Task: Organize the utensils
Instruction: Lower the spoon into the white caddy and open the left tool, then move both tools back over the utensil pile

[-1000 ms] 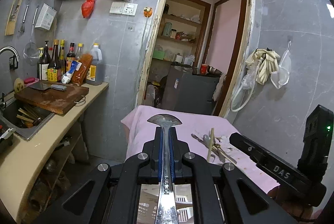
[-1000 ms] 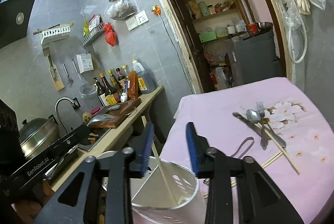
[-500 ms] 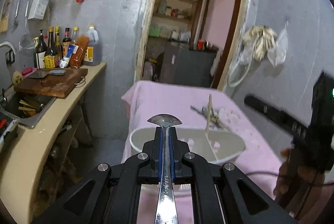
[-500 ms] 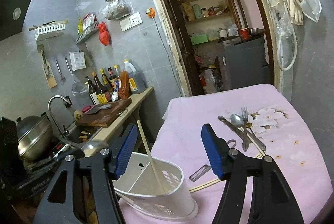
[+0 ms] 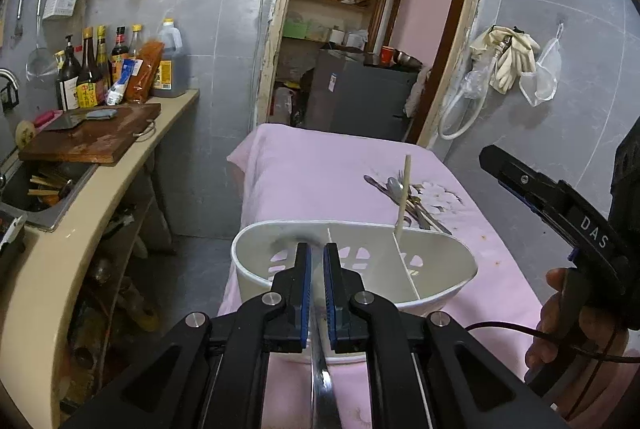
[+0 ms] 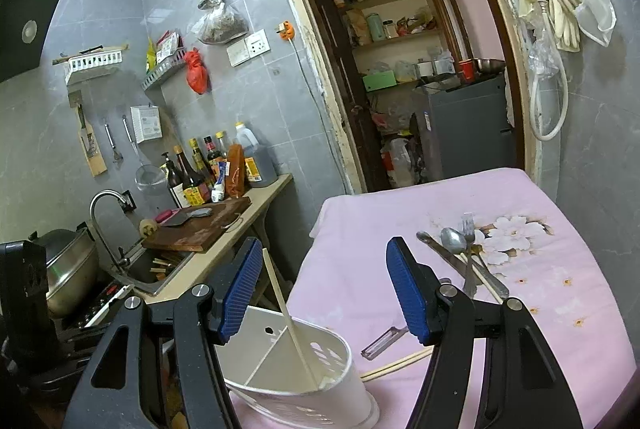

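Observation:
My left gripper (image 5: 316,249) hangs over the left compartment of a white divided utensil basket (image 5: 440,241). It is shut on a metal spoon (image 5: 322,381), of which only the handle shows, low between the jaws; the bowl is hidden. One wooden chopstick (image 6: 288,313) leans in the basket (image 6: 348,385). My right gripper (image 6: 324,289) stands open above and behind the basket, nothing between its pads. A pile of utensils (image 6: 460,253) with a knife, a spoon, a fork and chopsticks lies further along the pink cloth; the same pile of utensils (image 5: 400,189) shows beyond the basket in the left wrist view.
A pair of chopsticks (image 6: 400,363) and a small metal tool (image 6: 384,339) lie on the pink tablecloth (image 6: 540,309) beside the basket. To the left run a counter with a cutting board (image 5: 88,137), bottles and a sink. A doorway opens beyond the table.
The left gripper has tipped down, so the basket now sits under its tips and the spoon's bowl no longer shows past them. The right jaws have widened, away from the chopstick.

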Tool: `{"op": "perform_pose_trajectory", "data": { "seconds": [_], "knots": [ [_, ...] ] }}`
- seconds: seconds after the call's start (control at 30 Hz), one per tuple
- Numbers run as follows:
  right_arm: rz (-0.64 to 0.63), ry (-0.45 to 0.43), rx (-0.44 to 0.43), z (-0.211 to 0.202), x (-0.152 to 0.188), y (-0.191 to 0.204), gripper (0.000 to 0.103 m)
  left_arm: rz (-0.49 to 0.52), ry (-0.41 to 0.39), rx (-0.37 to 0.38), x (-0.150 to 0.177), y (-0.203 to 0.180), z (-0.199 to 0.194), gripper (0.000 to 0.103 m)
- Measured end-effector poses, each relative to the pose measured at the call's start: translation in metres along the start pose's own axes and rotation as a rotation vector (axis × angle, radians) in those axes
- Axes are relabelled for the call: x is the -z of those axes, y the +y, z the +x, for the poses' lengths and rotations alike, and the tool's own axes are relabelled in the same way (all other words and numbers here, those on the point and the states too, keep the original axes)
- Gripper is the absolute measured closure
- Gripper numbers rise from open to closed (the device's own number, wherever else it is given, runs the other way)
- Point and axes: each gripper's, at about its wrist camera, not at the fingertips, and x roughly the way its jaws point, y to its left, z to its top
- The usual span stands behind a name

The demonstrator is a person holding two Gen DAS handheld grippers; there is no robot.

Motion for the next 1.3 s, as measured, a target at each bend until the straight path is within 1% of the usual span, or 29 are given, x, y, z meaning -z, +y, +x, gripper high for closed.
{"op": "perform_pose_trajectory", "data": {
  "seconds": [0.17,0.23,0.37,0.4,0.47,0.53,0.7,0.77,0.83,0.87,0.9,0.93,0.97,1.0,1.03,1.07,1.1,1.13,1.17,1.2,1.23,1.27,1.3],
  "knots": [
    [0.009,-0.003,0.012,-0.002,0.001,-0.006,0.044,0.004,-0.004,-0.012,-0.003,-0.004,0.001,0.097],
    [0.011,-0.004,0.013,-0.003,0.001,-0.007,0.044,-0.018,0.004,-0.016,-0.003,-0.002,0.003,0.097],
    [0.009,-0.004,0.012,-0.003,0.001,-0.007,0.044,-0.073,0.045,-0.022,0.001,0.008,0.015,0.097],
    [0.007,-0.003,0.011,-0.003,0.002,-0.008,0.044,-0.088,0.06,-0.039,0.002,0.012,0.019,0.097],
    [0.005,-0.003,0.012,-0.005,0.002,-0.009,0.044,-0.121,0.068,-0.029,0.002,0.016,0.023,0.097],
    [0.008,-0.003,0.013,-0.005,0.002,-0.011,0.044,-0.132,0.054,-0.029,0.0,0.017,0.02,0.097],
    [0.014,-0.018,0.025,-0.011,-0.001,-0.016,0.044,-0.099,-0.018,-0.036,-0.008,0.008,0.006,0.096],
    [0.018,-0.025,0.034,-0.014,-0.004,-0.018,0.044,-0.083,-0.057,-0.029,-0.014,0.001,0.001,0.091],
    [0.017,-0.036,0.043,-0.017,-0.008,-0.02,0.043,-0.067,-0.09,-0.018,-0.021,-0.006,-0.001,0.076],
    [0.014,-0.041,0.048,-0.019,-0.01,-0.022,0.039,-0.053,-0.114,-0.005,-0.026,-0.012,-0.002,0.073],
    [0.011,-0.046,0.052,-0.022,-0.013,-0.024,0.037,-0.042,-0.132,0.005,-0.03,-0.019,-0.003,0.066],
    [0.009,-0.051,0.056,-0.024,-0.016,-0.026,0.034,-0.035,-0.146,0.011,-0.033,-0.024,-0.003,0.058],
    [0.007,-0.056,0.06,-0.025,-0.019,-0.027,0.032,-0.029,-0.162,0.019,-0.036,-0.03,-0.003,0.053],
    [0.003,-0.065,0.069,-0.029,-0.023,-0.031,0.032,-0.022,-0.189,0.029,-0.041,-0.039,-0.003,0.044],
    [0.0,-0.072,0.078,-0.031,-0.027,-0.035,0.031,-0.015,-0.21,0.038,-0.044,-0.045,-0.003,0.039],
    [-0.004,-0.082,0.089,-0.035,-0.031,-0.039,0.028,-0.006,-0.229,0.046,-0.047,-0.052,-0.003,0.037],
    [-0.007,-0.09,0.097,-0.037,-0.035,-0.043,0.025,0.015,-0.255,0.052,-0.052,-0.063,-0.003,0.031],
    [-0.01,-0.101,0.108,-0.04,-0.04,-0.048,0.018,0.034,-0.274,0.053,-0.056,-0.073,-0.002,0.022],
    [-0.017,-0.117,0.124,-0.045,-0.045,-0.055,0.013,0.046,-0.287,0.05,-0.058,-0.08,-0.001,0.016],
    [-0.023,-0.128,0.135,-0.049,-0.05,-0.062,0.01,0.065,-0.317,0.041,-0.061,-0.093,0.0,0.005],
    [-0.03,-0.138,0.146,-0.052,-0.056,-0.069,0.005,0.076,-0.342,0.033,-0.063,-0.102,0.0,0.0],
    [-0.039,-0.145,0.157,-0.054,-0.062,-0.076,0.001,0.084,-0.364,0.03,-0.065,-0.111,0.002,0.0],
    [-0.048,-0.148,0.165,-0.056,-0.066,-0.082,0.001,0.091,-0.377,0.03,-0.067,-0.119,0.004,0.0]
  ]
}}
